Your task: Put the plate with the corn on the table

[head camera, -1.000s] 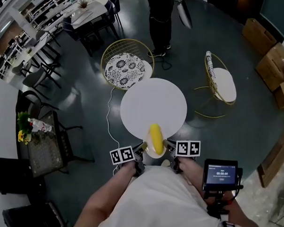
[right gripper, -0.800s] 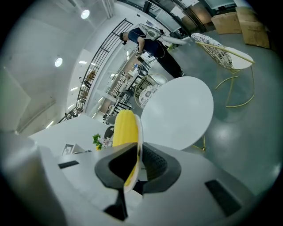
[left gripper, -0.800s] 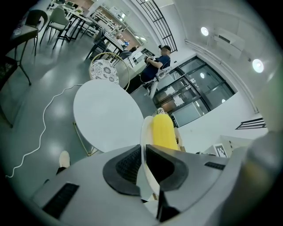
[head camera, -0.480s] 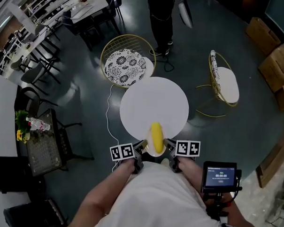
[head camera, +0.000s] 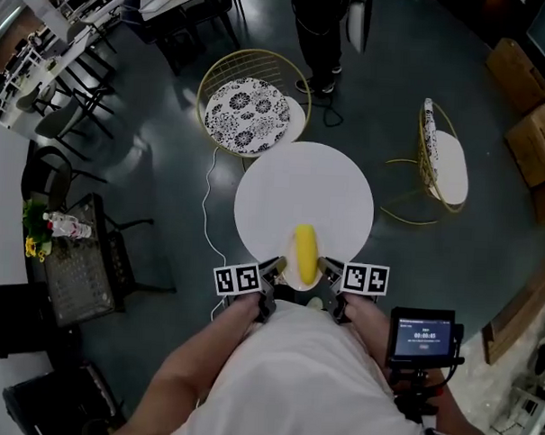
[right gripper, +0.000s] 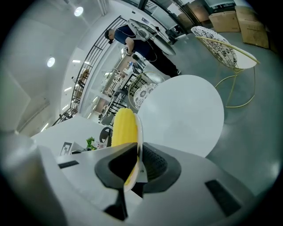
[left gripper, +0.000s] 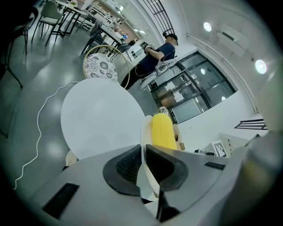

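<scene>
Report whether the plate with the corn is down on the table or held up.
Held up. Left tongs and right tongs each grip the plate by its rim; the table lies beyond, below it.

Dark glossy floor (head camera: 156, 193). Far left: gold chair w/ patterned seat (head camera: 248, 114). Far right: gold chair w/ white seat (head camera: 446, 166), cardboard boxes (head camera: 534, 133).

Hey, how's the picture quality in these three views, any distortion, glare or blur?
Head view: dim, edges curved, the white table and corn brightest. Left gripper view: heavy fisheye, black corners, ceiling lights flaring. Right gripper view: same bending, the plate sharp up close.
</scene>
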{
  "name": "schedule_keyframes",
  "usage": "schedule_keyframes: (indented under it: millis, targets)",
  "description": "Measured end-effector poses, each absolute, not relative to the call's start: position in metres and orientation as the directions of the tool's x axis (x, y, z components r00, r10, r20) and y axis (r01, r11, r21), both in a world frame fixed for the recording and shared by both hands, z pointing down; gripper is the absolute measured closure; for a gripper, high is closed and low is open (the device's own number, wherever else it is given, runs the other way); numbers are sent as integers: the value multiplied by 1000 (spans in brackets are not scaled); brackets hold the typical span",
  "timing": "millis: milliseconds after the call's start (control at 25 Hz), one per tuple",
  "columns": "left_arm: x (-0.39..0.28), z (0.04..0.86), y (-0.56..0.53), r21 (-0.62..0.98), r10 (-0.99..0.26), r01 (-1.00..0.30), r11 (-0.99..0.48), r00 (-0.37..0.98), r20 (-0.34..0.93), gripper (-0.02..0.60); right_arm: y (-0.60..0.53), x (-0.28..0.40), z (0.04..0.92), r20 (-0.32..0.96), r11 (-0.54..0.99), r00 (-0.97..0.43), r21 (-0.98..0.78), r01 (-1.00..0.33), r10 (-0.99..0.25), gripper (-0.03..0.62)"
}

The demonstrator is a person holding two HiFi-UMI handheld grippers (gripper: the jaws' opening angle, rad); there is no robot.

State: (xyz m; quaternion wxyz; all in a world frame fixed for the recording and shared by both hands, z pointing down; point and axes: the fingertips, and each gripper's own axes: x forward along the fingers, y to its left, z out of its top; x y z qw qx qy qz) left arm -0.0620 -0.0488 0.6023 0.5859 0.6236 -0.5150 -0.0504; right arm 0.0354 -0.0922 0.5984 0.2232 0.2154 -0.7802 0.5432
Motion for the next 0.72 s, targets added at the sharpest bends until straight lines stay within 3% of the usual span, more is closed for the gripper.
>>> schedule_keyframes:
  millis: [320, 720]
  targets:
    - [-119, 658, -88, 773, -692, -577, 265, 444, 569, 548, -134, -24, 655, 603, 335, -797, -745, -577, -32, 549]
    - [-127, 644, -82, 780, -716, -564, 270, 424, 554, 548, -134, -35, 640, 619, 389, -785, -726, -567, 10, 551]
